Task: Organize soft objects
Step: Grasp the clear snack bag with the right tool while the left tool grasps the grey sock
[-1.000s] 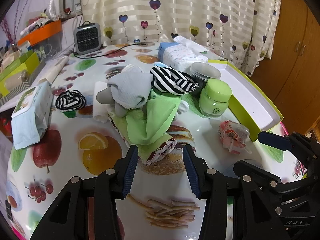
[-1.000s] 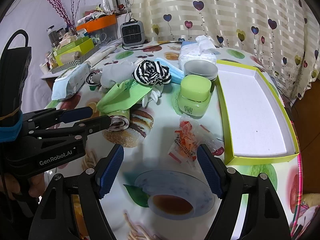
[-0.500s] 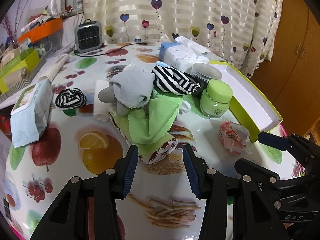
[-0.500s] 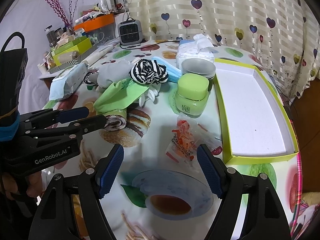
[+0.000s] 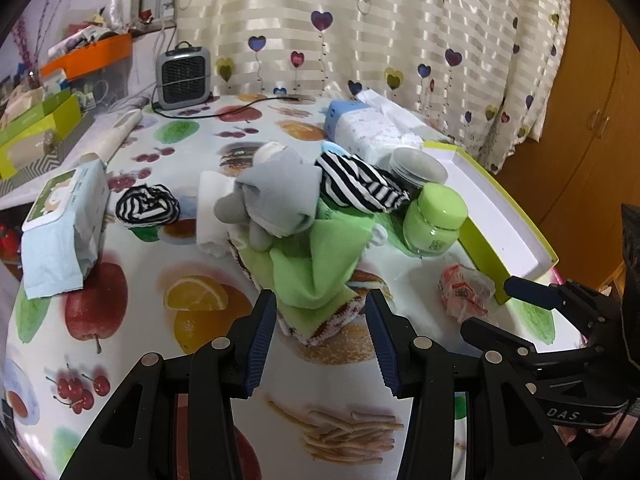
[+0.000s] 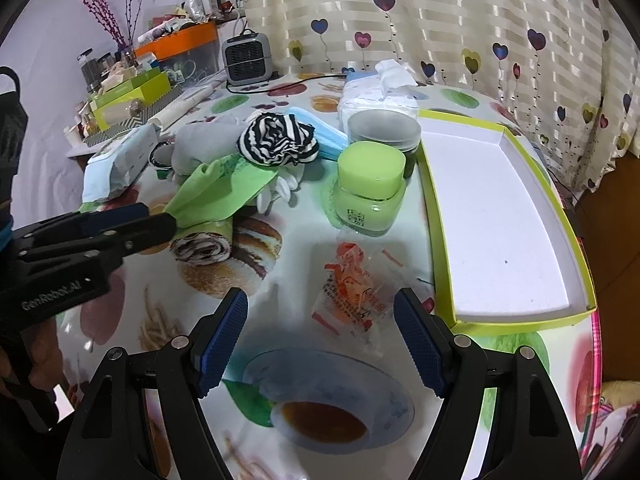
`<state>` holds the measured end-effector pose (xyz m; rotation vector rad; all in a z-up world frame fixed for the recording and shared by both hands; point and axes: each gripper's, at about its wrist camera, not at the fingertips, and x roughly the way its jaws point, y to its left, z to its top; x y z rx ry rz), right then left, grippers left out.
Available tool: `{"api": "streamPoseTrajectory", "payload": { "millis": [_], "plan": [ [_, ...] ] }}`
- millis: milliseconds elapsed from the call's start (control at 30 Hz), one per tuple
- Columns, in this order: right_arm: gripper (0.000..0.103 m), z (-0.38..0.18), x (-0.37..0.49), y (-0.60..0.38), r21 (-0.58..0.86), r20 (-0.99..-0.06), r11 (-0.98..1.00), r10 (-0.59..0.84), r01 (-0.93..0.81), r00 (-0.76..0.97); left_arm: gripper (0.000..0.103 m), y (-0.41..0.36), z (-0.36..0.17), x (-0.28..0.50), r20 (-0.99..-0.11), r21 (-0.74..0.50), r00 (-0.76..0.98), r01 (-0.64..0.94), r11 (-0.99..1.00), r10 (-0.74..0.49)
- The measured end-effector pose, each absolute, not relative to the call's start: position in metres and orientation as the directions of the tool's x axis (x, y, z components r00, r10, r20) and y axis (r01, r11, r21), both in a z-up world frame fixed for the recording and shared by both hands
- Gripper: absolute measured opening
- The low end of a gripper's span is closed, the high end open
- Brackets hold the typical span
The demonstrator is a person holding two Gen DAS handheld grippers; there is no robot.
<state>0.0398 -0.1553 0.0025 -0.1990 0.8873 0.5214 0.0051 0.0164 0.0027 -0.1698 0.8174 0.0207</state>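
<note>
- Green cloth (image 5: 316,268) lies draped over a rolled patterned towel (image 6: 204,246) at the near edge of the soft pile, mid-table; left gripper (image 5: 320,312) jaws spread with the cloth's front edge between the tips, nothing pinched yet.
- Right gripper (image 6: 320,316) also wide open, empty, hovering over a crinkly snack packet (image 6: 352,292) just beside the green-rimmed white tray (image 6: 496,216).
- Risk: closing left now likely grabs only the loose green layer; the towel roll underneath could unroll or stay behind.
- Risk: pile is stacked. Grey sock (image 5: 276,196) and striped black-white sock (image 5: 360,184) sit on the back of the cloth, so pulling it could drag them along or tip them off.
- Risk: green jar (image 5: 436,220) stands close beside the pile, with a stack of grey lids (image 6: 384,130) behind it; a sideways tug on the fabric could knock it over.
- Risk: right gripper may pinch the packet instead of a soft item. It is plastic, slippery, probably not a task target.
- Second striped sock (image 5: 147,206) lies apart on the left near the wipes pack (image 5: 64,224); easy to miss.
- Fisheye bends the edges, so tray distance is hard to judge.
</note>
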Motion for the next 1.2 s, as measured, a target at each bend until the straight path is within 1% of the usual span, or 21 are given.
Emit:
{"api": "streamPoseTrajectory", "payload": {
  "millis": [267, 400, 467, 500, 600, 667, 733, 800, 967, 1100, 1200],
  "plan": [
    [0.076, -0.005, 0.055, -0.154, 0.02, -0.791, 0.863, 0.322, -0.505, 0.52, 0.045, 0.037, 0.01, 0.012, -0.713, -0.16, 0.701, -0.135, 0.978, -0.021],
    [0.07, -0.011, 0.061, -0.154, 0.008, -0.802, 0.861, 0.309, -0.509, 0.511, 0.045, 0.045, 0.011, 0.019, -0.714, -0.161, 0.7, -0.152, 0.975, -0.009],
    [0.062, -0.014, 0.063, -0.152, 0.003, -0.809, 0.859, 0.303, -0.512, 0.503, 0.046, 0.048, 0.012, 0.022, -0.713, -0.164, 0.701, -0.155, 0.974, -0.008],
    [0.061, -0.015, 0.064, -0.152, 0.0, -0.814, 0.858, 0.299, -0.514, 0.499, 0.046, 0.051, 0.012, 0.024, -0.712, -0.165, 0.702, -0.156, 0.974, -0.008],
    [0.051, -0.021, 0.067, -0.149, -0.011, -0.827, 0.857, 0.282, -0.516, 0.486, 0.047, 0.057, 0.012, 0.028, -0.709, -0.171, 0.706, -0.159, 0.972, -0.009],
    [0.039, -0.024, 0.068, -0.148, -0.011, -0.833, 0.854, 0.28, -0.52, 0.478, 0.051, 0.061, 0.012, 0.031, -0.704, -0.173, 0.71, -0.162, 0.971, -0.007],
    [0.029, -0.024, 0.068, -0.148, -0.011, -0.83, 0.852, 0.284, -0.523, 0.48, 0.051, 0.065, 0.011, 0.035, -0.706, -0.177, 0.708, -0.173, 0.969, -0.003],
    [0.028, -0.024, 0.069, -0.149, 0.001, -0.826, 0.852, 0.295, -0.523, 0.48, 0.052, 0.069, 0.013, 0.039, -0.701, -0.19, 0.713, -0.174, 0.966, -0.009],
    [0.028, -0.022, 0.068, -0.149, 0.023, -0.817, 0.849, 0.32, -0.527, 0.48, 0.059, 0.072, 0.017, 0.052, -0.68, -0.203, 0.732, -0.144, 0.969, -0.033],
    [0.028, -0.018, 0.067, -0.149, 0.028, -0.813, 0.846, 0.329, -0.532, 0.48, 0.06, 0.068, 0.017, 0.069, -0.674, -0.191, 0.737, -0.111, 0.975, -0.048],
    [0.028, -0.016, 0.067, -0.149, 0.031, -0.808, 0.846, 0.335, -0.533, 0.485, 0.06, 0.067, 0.011, 0.083, -0.686, -0.167, 0.727, -0.117, 0.979, -0.03]
  ]
}}
